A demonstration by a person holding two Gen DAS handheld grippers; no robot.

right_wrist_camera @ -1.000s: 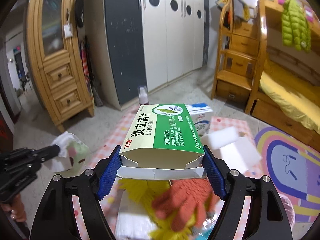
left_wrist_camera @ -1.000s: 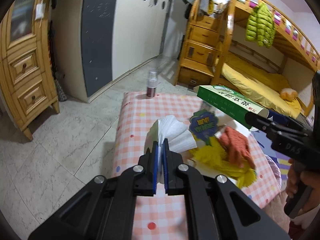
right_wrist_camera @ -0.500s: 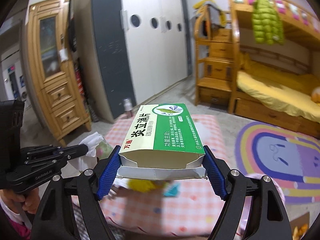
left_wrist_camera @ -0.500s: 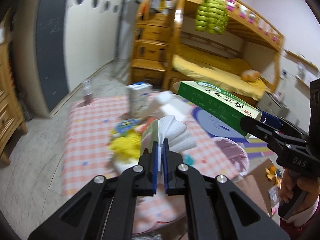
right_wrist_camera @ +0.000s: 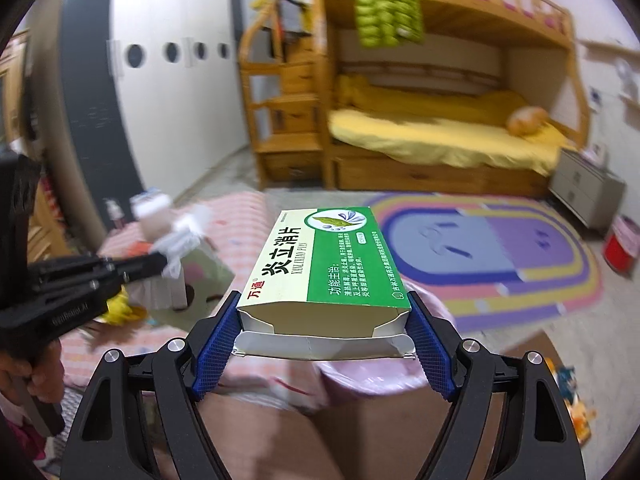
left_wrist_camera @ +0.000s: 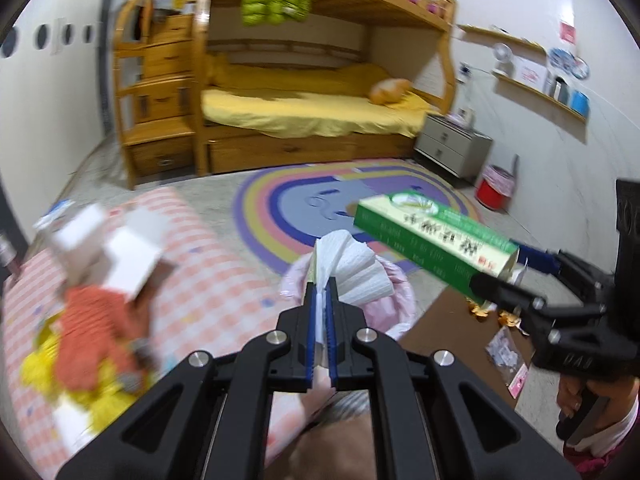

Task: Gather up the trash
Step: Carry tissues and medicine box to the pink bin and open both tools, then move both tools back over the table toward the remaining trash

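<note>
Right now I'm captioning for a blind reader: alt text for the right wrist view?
The right tongs grip a green and white medicine box above a pink bag. At left, the left tongs pinch white tissue near a checked table.

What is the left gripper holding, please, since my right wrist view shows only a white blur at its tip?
Observer: The left gripper is shut on a fanned white tissue.
Operator: Where is that tissue relative to the pink bag?
Observer: In the left wrist view the pink bag shows just beyond and below the tissue.
Operator: Does my box touch the tissue?
Observer: No, the green box in the right gripper hangs to the tissue's right, apart from it.
</note>
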